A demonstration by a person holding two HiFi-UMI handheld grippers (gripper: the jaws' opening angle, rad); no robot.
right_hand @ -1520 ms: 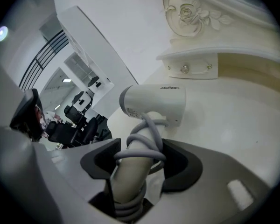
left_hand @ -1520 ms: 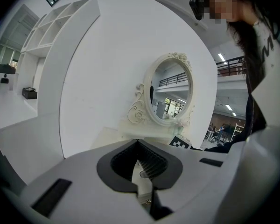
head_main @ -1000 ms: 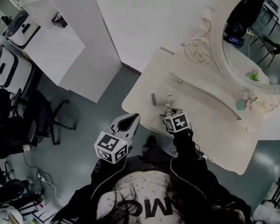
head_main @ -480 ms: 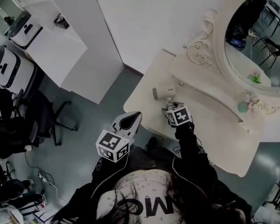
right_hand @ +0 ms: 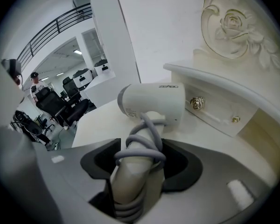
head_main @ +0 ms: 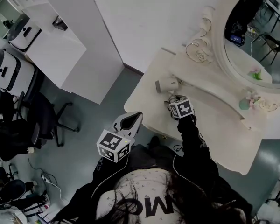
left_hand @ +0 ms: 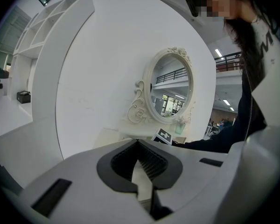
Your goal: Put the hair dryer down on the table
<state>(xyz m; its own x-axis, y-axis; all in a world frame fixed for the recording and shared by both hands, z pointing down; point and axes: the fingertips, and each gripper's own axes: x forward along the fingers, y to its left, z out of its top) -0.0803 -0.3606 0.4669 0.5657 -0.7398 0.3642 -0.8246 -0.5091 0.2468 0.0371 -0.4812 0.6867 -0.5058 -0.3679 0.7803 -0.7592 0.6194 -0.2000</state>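
Presumably for lowering, the right gripper point(right_hand: 139, 174) clamps the hair dryer point(right_hand: 151, 105) by its cord-wrapped handle near the table's point(head_main: 214, 129) left edge, while the left gripper point(left_hand: 139, 161) idles closed and empty.

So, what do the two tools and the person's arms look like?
Both the left tool and the right tool have broad, light grey bodies with dark ribbed pads. Each carries a white cube with black square markers. The arms are covered by dark sleeves.
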